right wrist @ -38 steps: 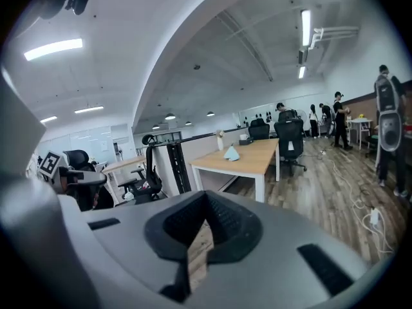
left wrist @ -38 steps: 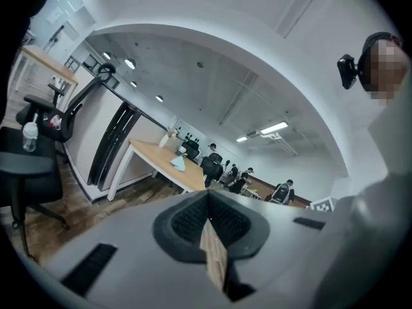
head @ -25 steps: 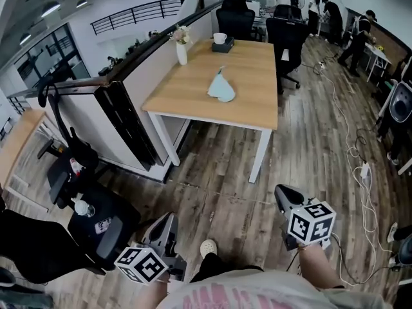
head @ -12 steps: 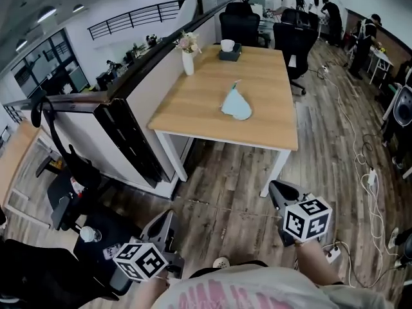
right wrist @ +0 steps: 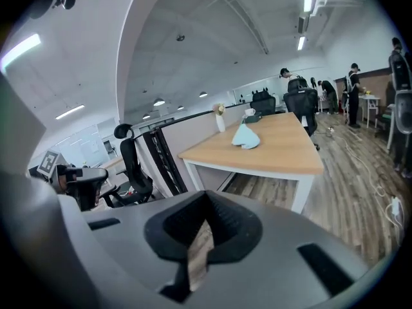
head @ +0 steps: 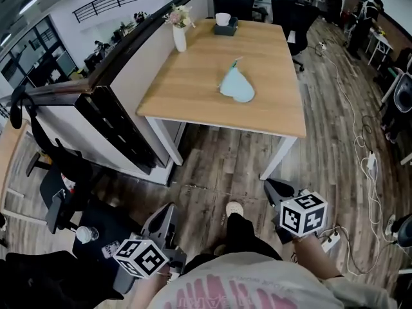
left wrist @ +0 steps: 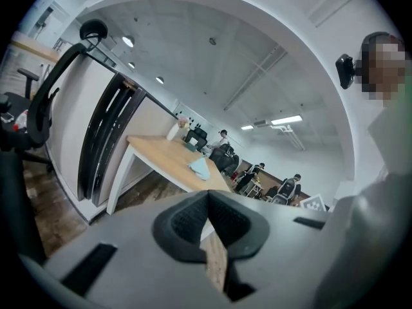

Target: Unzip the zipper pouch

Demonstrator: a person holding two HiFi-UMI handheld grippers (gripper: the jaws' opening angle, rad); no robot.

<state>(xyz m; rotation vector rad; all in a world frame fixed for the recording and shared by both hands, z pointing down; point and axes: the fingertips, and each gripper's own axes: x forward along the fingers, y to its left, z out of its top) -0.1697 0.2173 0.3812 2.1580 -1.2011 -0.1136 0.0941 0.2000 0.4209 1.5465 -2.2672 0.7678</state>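
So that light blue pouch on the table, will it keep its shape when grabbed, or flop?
Probably floppy: the zipper pouch lies slumped and uneven on the table, like soft fabric. It looks light, so a tug at one end would likely drag it across the smooth top unless pinned.

Flower vase (head: 179, 37) and perhaps a mug (head: 222, 18) on wooden table (head: 193, 89)

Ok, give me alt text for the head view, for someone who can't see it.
A light blue zipper pouch lies on a wooden table, ahead of the person. Low in the frame, the left gripper and right gripper are both shut and empty above a wood-plank floor.
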